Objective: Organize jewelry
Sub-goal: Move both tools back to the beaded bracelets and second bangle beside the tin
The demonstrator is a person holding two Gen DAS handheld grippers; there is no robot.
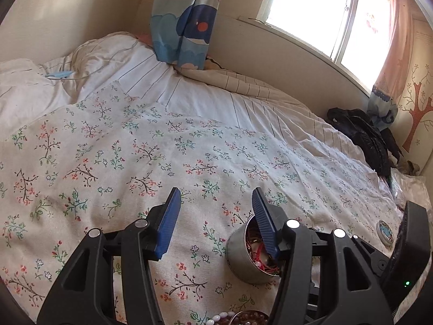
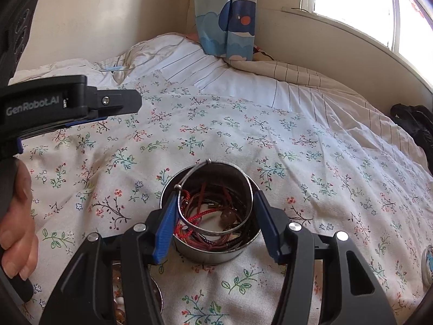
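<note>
The round metal tin (image 2: 213, 214), the landmark here, sat on the floral bedspread (image 2: 311, 162) holding cords, red strings and a silver bangle (image 2: 216, 203) that leaned against its inner wall and poked above the rim. The right gripper (image 2: 213, 211) hovered just over it, jaws open and straddling the mouth; the bangle looked close to the left pad, though contact could not be told. Judged from this, the step was dropping the bangle in: the jaws needed to lift straight up, clear of the rim, so as not to tip the light tin on soft bedding. Nearer than the tin lay a dish of beads (image 2: 119, 295), partly hidden. To the tin's left the left gripper (image 1: 213, 224) hung open and empty. To its right sat a small round lid (image 1: 385, 233). Beyond the tin the spread ran wide and flat to the pillows.
</note>
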